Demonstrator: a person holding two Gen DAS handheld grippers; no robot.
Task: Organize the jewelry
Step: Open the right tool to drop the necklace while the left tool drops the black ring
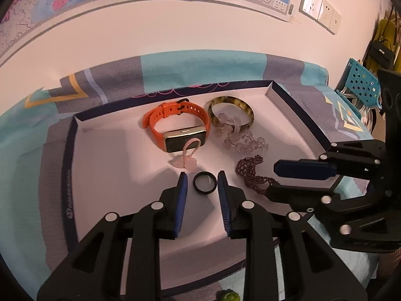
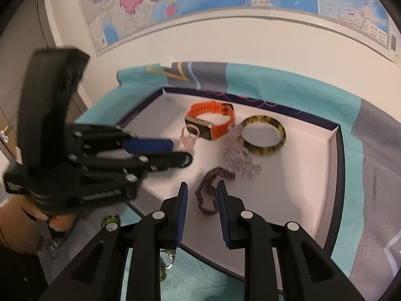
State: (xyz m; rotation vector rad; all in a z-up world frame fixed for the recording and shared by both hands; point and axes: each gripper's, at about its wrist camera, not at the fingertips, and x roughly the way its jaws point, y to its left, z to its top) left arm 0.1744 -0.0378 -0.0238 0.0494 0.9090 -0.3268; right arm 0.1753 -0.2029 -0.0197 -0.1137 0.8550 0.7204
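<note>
Here the left gripper (image 1: 202, 180) has its jaws slightly parted around a black ring (image 1: 202, 181) lying in the tray (image 1: 283, 92), pads clear of it. The right gripper (image 2: 202, 190) stands likewise narrow over the purple beads (image 2: 210, 190). Beyond lie watch (image 1: 175, 125) and bangle (image 1: 230, 111).

green bead item (image 1: 228, 296) cut by frame edge, left claw (image 2: 180, 151) blurred

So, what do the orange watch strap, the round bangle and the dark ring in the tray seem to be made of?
Watch strap: probably silicone or rubber; matte orange, with moulded holes.
Bangle: looks like resin or polished stone; glossy, mottled yellow and brown.
Ring: dark and smooth, perhaps metal or ceramic; too small to tell.
</note>
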